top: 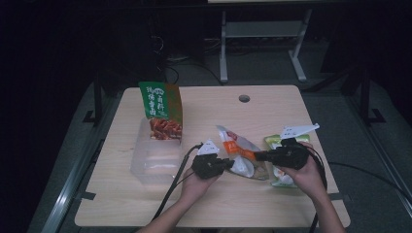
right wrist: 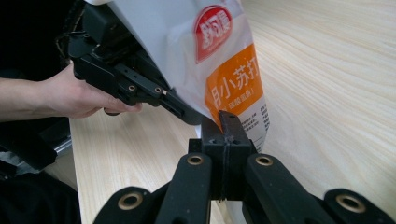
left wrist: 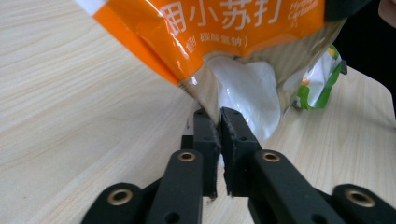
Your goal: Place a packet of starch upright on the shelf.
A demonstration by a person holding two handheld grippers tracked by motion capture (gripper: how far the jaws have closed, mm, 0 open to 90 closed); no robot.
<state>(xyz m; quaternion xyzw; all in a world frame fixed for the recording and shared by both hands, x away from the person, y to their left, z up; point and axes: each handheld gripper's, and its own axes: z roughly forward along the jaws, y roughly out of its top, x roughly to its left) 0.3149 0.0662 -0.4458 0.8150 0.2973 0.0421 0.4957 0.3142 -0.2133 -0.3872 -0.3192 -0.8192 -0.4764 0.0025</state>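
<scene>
An orange-and-white pouch with a clear window hangs between my two grippers above the middle of the table. My left gripper comes in from the left. In the left gripper view its jaws are shut on the pouch's lower edge, at my left gripper. My right gripper comes in from the right. In the right gripper view my right gripper is shut on the pouch's printed edge. There the left gripper and its hand show on the far side.
A clear plastic box sits left of centre, with a green snack bag standing at its far end. A green-and-white packet lies under my right hand, also seen as the green-and-white packet. A cable hole marks the wooden table.
</scene>
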